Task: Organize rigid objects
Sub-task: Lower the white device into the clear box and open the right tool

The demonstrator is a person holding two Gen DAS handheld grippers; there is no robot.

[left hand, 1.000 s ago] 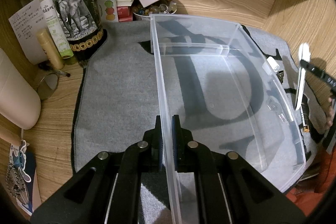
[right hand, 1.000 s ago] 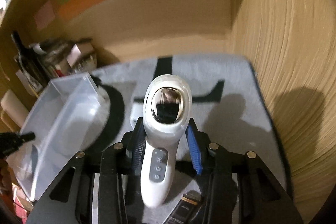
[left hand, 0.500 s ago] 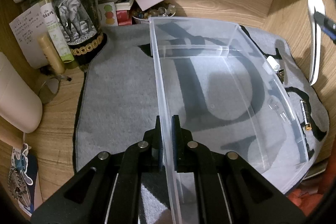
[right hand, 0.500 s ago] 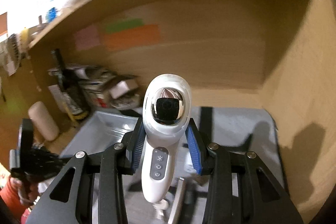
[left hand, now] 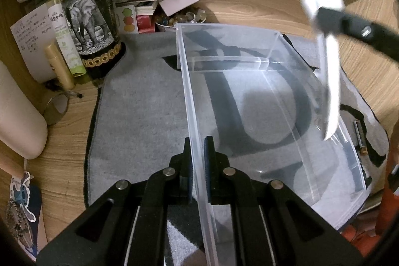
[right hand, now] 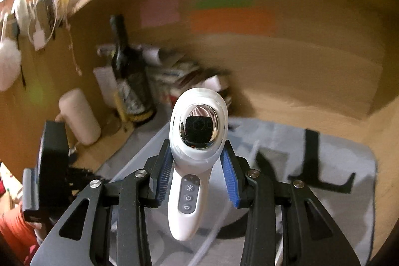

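Observation:
My left gripper point(left hand: 198, 148) is shut on the near left wall of a clear plastic bin point(left hand: 261, 101) that rests on a grey mat point(left hand: 139, 116). My right gripper point(right hand: 197, 161) is shut on a white handheld device point(right hand: 197, 141) with a mirrored head and three grey buttons. In the left wrist view the device point(left hand: 324, 41) hangs blurred in the air over the bin's right side, head up. The bin's inside shows nothing in it.
A dark wine bottle with an elephant label point(left hand: 87, 14), a green tube point(left hand: 62, 31), papers and a bowl of small items point(left hand: 179, 16) crowd the back left. A pale cylinder point(left hand: 15, 111) lies at the left. A battery point(left hand: 360, 136) lies on the mat right of the bin.
My right gripper has lifted the white device off the mat and carried it leftward over the bin. My left gripper has kept its hold on the bin wall.

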